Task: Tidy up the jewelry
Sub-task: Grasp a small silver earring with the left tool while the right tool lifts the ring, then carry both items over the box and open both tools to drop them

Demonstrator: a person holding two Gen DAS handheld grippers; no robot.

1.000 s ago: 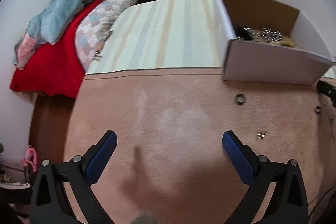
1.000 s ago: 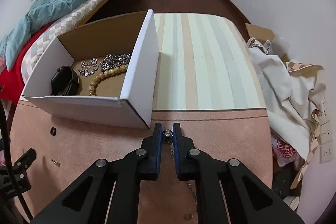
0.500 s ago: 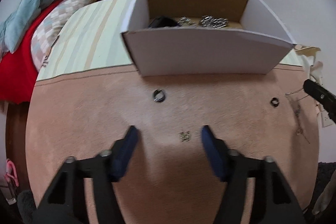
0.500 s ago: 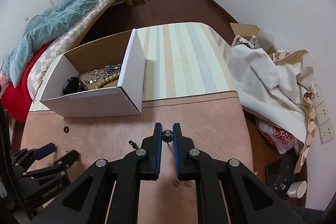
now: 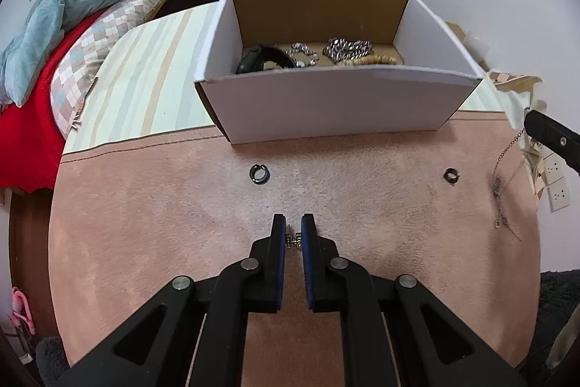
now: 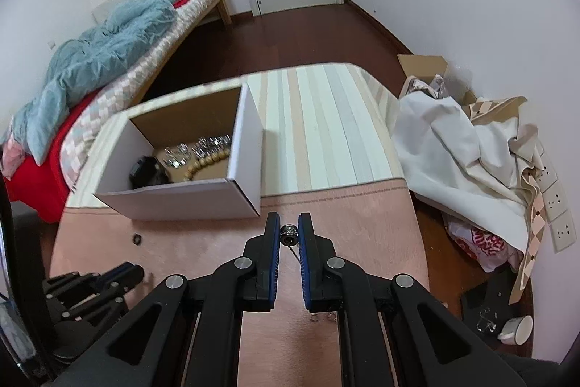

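Observation:
In the left wrist view my left gripper [image 5: 293,223] is closing its jaws on a small silver earring [image 5: 293,239] lying on the pink mat [image 5: 145,223], and the pads touch it. My right gripper [image 6: 289,223] is shut on a silver bead [image 6: 289,231] of a thin necklace. Its chain [image 5: 502,176] hangs down to the mat at the right, under the right gripper's finger [image 5: 551,136]. Two dark rings [image 5: 259,173] [image 5: 451,175] lie on the mat before the white cardboard box [image 5: 326,104]. The box holds a black band, silver chains and a bead bracelet.
The box stands on a striped cloth [image 6: 326,126] behind the mat. A bed with a teal blanket [image 6: 101,53] is at the left. Crumpled white fabric [image 6: 453,151] and bags lie on the floor at the right. In the right wrist view the left gripper [image 6: 134,272] is at the lower left.
My left gripper swung right towards the box, came down over the small silver earring and closed from wide open. My right gripper rose, lifting the necklace off the mat.

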